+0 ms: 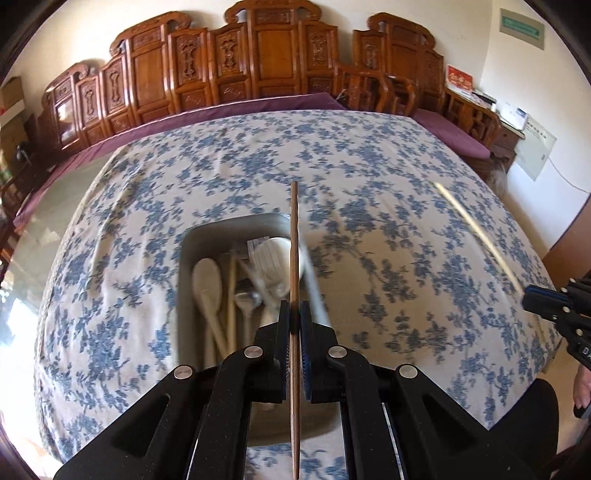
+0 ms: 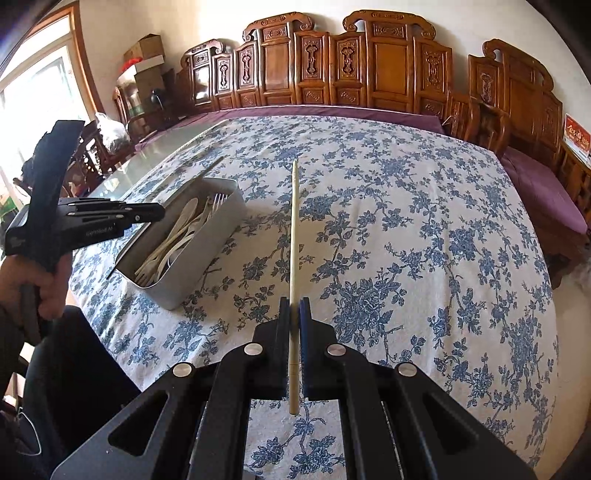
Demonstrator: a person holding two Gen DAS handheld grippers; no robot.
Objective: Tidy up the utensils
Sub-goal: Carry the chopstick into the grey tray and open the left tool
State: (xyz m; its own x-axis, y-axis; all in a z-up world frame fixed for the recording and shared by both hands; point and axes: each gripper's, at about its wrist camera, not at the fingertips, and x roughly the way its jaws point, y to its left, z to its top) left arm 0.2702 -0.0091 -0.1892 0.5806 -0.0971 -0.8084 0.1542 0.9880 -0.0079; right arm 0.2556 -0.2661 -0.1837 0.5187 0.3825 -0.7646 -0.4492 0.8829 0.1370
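My left gripper (image 1: 294, 314) is clamped on a dark chopstick (image 1: 294, 236) at frame centre, above the grey box (image 1: 221, 236) of spoons and forks. My right gripper (image 2: 294, 310) pinches a pale chopstick (image 2: 293, 229), the box (image 2: 207, 273) at its left on the floral cloth (image 2: 406, 240).

The left gripper (image 2: 157, 213) has small white letters on its side, but they are too blurry to read for sure. The right gripper (image 1: 532, 299) shows the white letters "DA" at the picture's edge. The green sign (image 1: 522, 28) and the red card (image 1: 459, 78) have writing too small to read.
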